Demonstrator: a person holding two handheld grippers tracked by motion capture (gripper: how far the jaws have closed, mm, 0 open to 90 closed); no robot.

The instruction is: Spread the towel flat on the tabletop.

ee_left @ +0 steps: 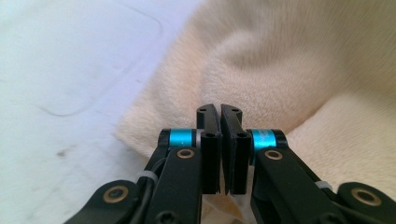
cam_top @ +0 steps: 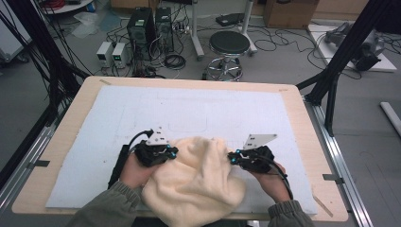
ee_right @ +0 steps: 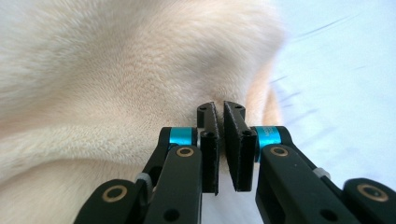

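While the person's two hands come in at the near edge of the table (cam_top: 66,142), each one carries a gripper whose jaws stand together on an edge of the cream towel (cam_top: 198,182): the left gripper (cam_top: 174,152) nips the left edge, the right gripper (cam_top: 231,157) the right edge. So the towel lies between them, bunched on the white mat (cam_top: 198,109), and both are equally near. Farther away the mat is bare, I judge room to spread it.
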